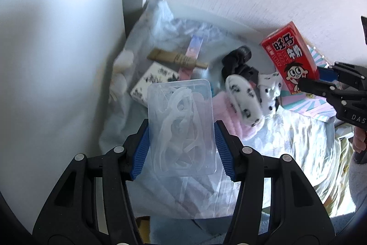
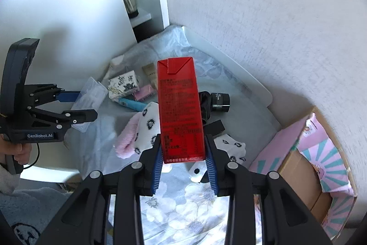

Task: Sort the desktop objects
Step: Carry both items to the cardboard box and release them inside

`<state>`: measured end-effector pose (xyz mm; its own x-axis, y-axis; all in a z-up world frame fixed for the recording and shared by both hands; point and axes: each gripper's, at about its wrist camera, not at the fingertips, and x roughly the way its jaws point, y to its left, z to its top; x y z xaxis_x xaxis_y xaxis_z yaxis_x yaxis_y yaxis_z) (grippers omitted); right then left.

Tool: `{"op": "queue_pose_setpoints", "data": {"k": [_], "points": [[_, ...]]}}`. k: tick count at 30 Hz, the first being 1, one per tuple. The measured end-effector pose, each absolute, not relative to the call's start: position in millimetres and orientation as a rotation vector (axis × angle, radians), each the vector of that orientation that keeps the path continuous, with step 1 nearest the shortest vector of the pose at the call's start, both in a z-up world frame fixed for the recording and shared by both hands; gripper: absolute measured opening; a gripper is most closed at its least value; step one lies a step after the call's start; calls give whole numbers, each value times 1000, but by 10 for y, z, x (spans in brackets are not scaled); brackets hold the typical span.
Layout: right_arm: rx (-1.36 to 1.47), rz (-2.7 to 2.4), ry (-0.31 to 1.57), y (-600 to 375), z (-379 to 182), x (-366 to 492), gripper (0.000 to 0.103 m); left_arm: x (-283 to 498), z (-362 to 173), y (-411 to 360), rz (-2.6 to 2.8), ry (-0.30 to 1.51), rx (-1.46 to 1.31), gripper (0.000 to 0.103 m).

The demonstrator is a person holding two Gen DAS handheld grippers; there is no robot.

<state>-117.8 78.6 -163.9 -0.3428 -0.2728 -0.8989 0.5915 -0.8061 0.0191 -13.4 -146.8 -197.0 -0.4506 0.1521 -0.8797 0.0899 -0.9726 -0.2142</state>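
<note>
You are holding two things above the cluttered desk at once. On the left, your left gripper (image 1: 182, 148) is clamping a clear plastic box (image 1: 181, 128) of white floss picks by its long sides, near the lower end. It is looking light and stiff but smooth-walled, so you are wise to be gripping across the flat sides, not the rounded corners. On the right, your right gripper (image 2: 184, 162) is pinching a red milk carton (image 2: 180, 107) low on its narrow faces. If full it will be heavier, and its card walls may dent under a hard squeeze.

The left wrist view is showing the carton's cartoon front (image 1: 291, 56), a tan tube (image 1: 176, 59) and the patterned socks (image 1: 243, 100). The right wrist view alone is showing the pink cardboard box (image 2: 309, 167) open at the right, and the black lens (image 2: 220, 102).
</note>
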Motion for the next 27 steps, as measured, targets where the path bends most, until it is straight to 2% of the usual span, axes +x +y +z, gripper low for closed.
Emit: {"op": "queue_pose_setpoints", "data": {"k": [9, 18, 27], "points": [[1305, -2336, 349, 1171, -1192, -999, 32, -330, -1220, -1234, 2676, -276, -1454, 52], [1292, -2558, 292, 1869, -822, -774, 32, -711, -633, -437, 2593, -111, -1273, 52], [1425, -2650, 225, 2541, -790, -629, 32, -1122, -522, 636, 2460, 72, -1199, 52]]}}
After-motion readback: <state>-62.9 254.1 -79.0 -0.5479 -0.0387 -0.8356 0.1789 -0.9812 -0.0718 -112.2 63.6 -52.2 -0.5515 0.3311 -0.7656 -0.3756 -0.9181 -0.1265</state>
